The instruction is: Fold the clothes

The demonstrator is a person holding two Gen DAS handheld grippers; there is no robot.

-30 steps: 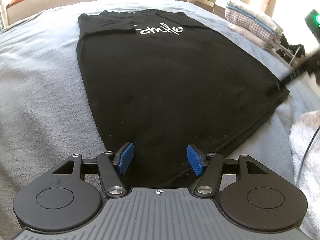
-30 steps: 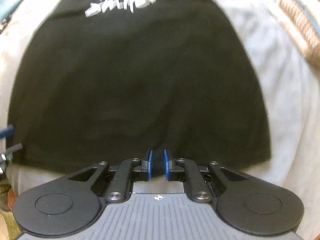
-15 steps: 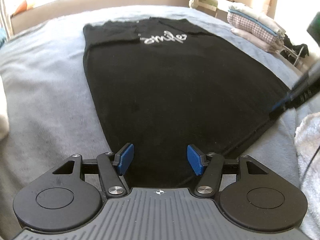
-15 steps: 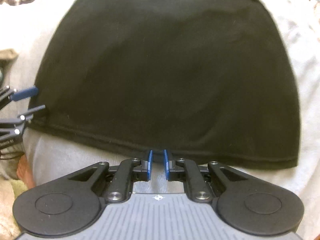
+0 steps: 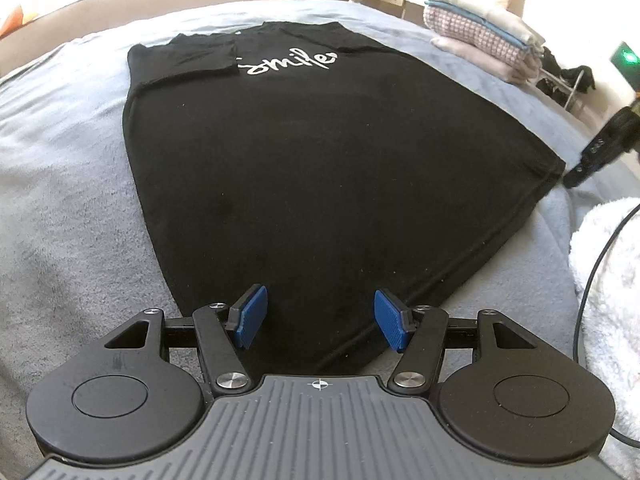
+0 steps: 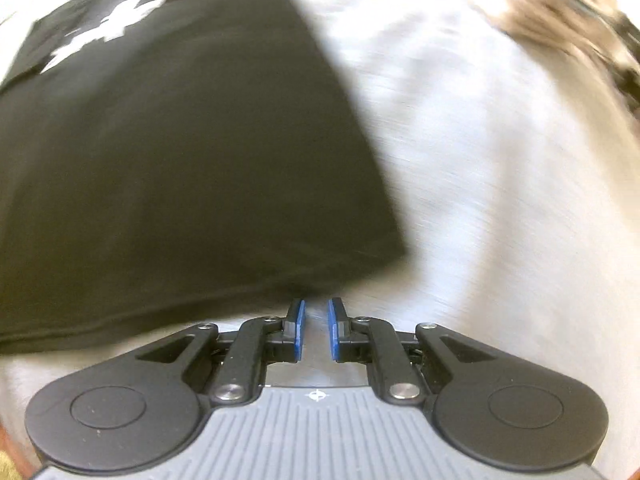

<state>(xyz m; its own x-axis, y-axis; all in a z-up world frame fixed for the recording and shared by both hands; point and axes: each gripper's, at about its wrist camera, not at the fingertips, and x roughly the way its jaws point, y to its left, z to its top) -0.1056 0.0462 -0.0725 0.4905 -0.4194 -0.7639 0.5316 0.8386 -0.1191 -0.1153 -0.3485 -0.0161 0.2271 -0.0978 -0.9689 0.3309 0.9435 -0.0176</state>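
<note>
A black T-shirt (image 5: 320,152) with a white "smile" print lies flat on the grey blanket (image 5: 68,184), sleeves folded in. My left gripper (image 5: 320,316) hovers over the near left hem corner, open wide, with nothing between its pads. At the shirt's right hem corner a dark finger (image 5: 592,156) of the other gripper shows. The right wrist view is motion-blurred: the T-shirt (image 6: 180,160) fills the left. My right gripper (image 6: 316,326) stands just off the hem near its right corner, jaws a narrow gap apart over bare blanket, nothing in them.
A stack of folded clothes (image 5: 480,36) sits at the bed's far right, blurred in the right wrist view as folded clothes (image 6: 560,12). A white fluffy cloth (image 5: 608,280) and a black cable (image 5: 588,292) lie at the right. Grey blanket (image 6: 500,160) spreads right of the shirt.
The right gripper has swept right along the hem, so the shirt now sits left in its view. The left gripper has hardly moved. Both jaws keep their widths.
</note>
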